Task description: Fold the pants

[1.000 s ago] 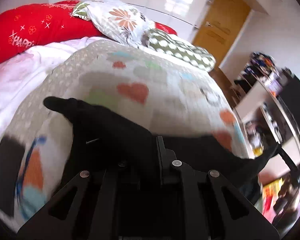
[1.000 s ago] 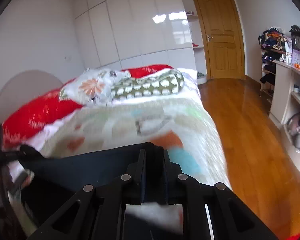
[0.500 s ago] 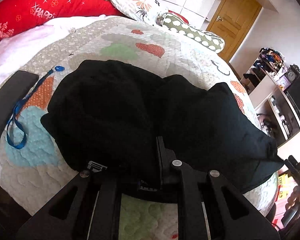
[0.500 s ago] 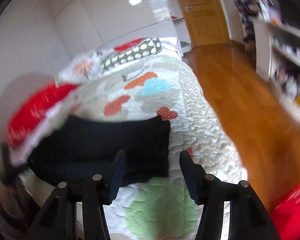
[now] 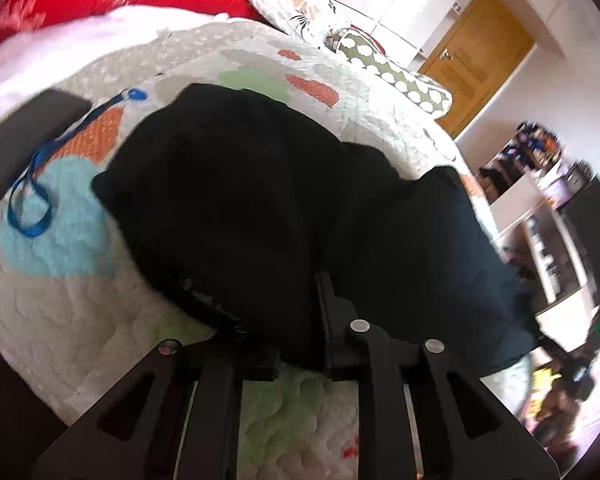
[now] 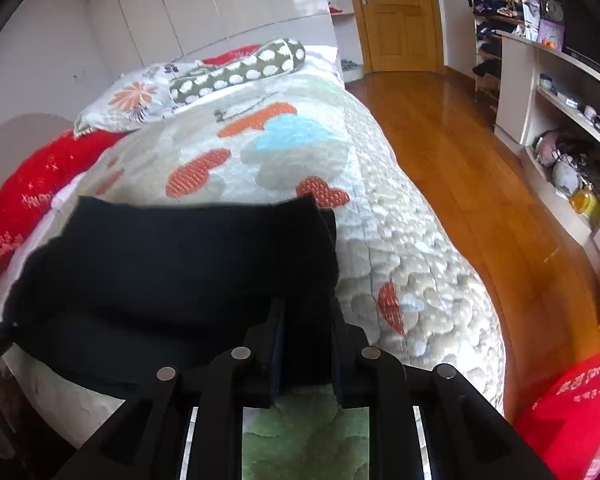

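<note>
The black pants lie folded and rumpled across the near part of the quilted bed. My left gripper is at their near edge with cloth still between its pads, and its jaws are just opening. In the right wrist view the pants spread leftwards from my right gripper. Its jaws are closing on the near right corner of the cloth, which fills the narrow gap between the fingers.
A dark flat phone with a blue lanyard lies on the quilt left of the pants. Pillows and a red bolster line the far side. Wooden floor, shelves and a red bag are to the right.
The pants, held up taut a second ago, now lie on the quilt. Both grippers have sunk. The right one opened wide, then narrowed on the edge. The left fingers have parted slightly.
</note>
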Tool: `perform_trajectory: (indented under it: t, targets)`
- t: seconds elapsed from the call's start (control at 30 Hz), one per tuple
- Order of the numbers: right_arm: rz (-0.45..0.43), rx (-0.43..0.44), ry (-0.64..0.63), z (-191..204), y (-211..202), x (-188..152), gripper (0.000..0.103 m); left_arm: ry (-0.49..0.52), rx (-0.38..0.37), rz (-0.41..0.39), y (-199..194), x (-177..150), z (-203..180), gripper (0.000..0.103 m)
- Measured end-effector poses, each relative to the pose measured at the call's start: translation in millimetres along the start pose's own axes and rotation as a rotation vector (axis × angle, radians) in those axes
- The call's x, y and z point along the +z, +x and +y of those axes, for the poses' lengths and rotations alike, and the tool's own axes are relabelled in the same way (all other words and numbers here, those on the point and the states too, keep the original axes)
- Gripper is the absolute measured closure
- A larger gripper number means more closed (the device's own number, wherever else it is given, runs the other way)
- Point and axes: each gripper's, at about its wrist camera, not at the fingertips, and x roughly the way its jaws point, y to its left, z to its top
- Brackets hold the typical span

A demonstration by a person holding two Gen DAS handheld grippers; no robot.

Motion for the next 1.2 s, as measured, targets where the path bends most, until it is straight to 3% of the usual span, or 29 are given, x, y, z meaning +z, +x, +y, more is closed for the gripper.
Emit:
perform_trajectory:
  t: [0.1,0.13,0.17,0.23,0.37,0.47,0.7,0.8,0.9,0.93,0.97,1.0,1.03,1.07,1.2]
  targets:
    - [-0.070,-0.037,-0.004,5,-22,8,0.066,0.004,0.047,-0.071,-32,10,10,0.073]
    - [-0.104,-0.023,-0.018,11,-30,12,0.065,0.012,0.060,-0.100,-41,14,12,0.063]
    - [-0.122,0.005,-0.029,16,-35,15,0.060,0.015,0.074,-0.123,-48,17,16,0.042]
    - [-0.129,0.124,-0.053,34,-40,19,0.053,0.004,0.089,-0.160,-58,26,28,0.027]
    - [-0.067,0.303,-0.093,78,-18,17,0.053,-0.028,0.124,-0.107,-41,42,46,0.027]
    - [-0.022,0.348,-0.156,118,6,21,0.053,-0.038,0.167,-0.051,-14,49,52,0.027]
    - [-0.011,0.315,-0.323,195,61,68,0.049,-0.013,0.181,-0.050,15,70,54,0.027]
    - [0.036,0.351,-0.345,214,93,91,0.038,-0.029,0.152,-0.028,25,78,58,0.027]
    - [0.130,0.396,-0.337,228,128,99,0.039,0.006,0.158,-0.050,29,81,54,0.030]
    - [0.159,0.409,-0.345,233,138,98,0.044,0.013,0.162,-0.054,30,81,53,0.045]
    - [0.163,0.405,-0.360,236,142,94,0.071,0.022,0.173,-0.056,30,80,52,0.055]
    - [0.160,0.389,-0.381,238,143,91,0.089,0.030,0.182,-0.070,28,79,51,0.061]
    - [0.150,0.381,-0.390,239,143,90,0.089,0.042,0.179,-0.088,23,78,51,0.072]
    - [0.129,0.389,-0.389,240,139,90,0.092,0.054,0.182,-0.111,16,76,49,0.076]
    - [0.027,0.419,-0.383,244,120,94,0.093,0.065,0.217,-0.226,-11,67,47,0.076]
